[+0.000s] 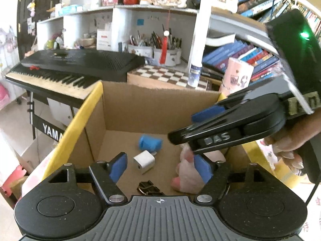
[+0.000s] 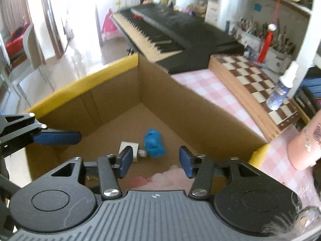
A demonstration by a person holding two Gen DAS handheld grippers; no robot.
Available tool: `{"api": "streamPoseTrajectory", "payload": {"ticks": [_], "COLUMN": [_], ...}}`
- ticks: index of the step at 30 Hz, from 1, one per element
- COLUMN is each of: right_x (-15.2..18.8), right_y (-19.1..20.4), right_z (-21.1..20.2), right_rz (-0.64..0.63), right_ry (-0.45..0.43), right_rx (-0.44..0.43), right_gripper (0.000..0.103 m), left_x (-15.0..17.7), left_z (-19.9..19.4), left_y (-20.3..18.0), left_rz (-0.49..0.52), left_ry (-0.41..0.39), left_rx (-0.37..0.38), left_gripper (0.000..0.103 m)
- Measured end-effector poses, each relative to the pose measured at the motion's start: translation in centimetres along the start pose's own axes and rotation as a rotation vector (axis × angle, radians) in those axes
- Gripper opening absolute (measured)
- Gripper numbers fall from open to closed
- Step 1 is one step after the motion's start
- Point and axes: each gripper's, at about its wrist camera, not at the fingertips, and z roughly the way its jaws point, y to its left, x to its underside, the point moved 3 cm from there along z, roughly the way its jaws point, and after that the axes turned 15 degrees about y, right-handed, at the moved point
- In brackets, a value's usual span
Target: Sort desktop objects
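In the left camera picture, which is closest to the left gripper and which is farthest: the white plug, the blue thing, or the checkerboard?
From the left gripper, nearest first:
1. White plug, on the box floor, just ahead between the fingers.
2. Blue thing, also on the box floor, just behind the plug.
3. Checkerboard, outside the cardboard box, beyond its back wall.

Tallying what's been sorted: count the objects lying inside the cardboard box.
4 visible: blue toy at the back, white charger in front of it, black clips nearest, pink plush right. Tools may hide others.
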Motion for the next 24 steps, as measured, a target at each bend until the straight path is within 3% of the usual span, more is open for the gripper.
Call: {"api": "streamPoseTrajectory", "payload": {"ticks": [8, 13, 24], "right_x": [2.7, 5.0, 11.0], "right_y": [0.2, 1.2, 3.9], "right_z": [-6.2, -9.1, -12.0], "right_rz": [0.148, 0.225, 0.428], "right_ry": [-0.197, -0.29, -0.405], "right_rx": [0.044, 0.127, 0.262], "right_gripper": [0.063, 0.071, 0.074], "left_x": [1.0, 1.5, 3.2], "left_z": [-3.6, -5.8, -8.7], "left_y": [0.9, 1.5, 2.3], "left_rz": [-0.016, -0.026, -0.034], "left_ry": [-0.094, -0.152, -0.215], "left_rx": [-0.011, -0.012, 0.035], "left_gripper": [0.08, 0.085, 0.085]}}
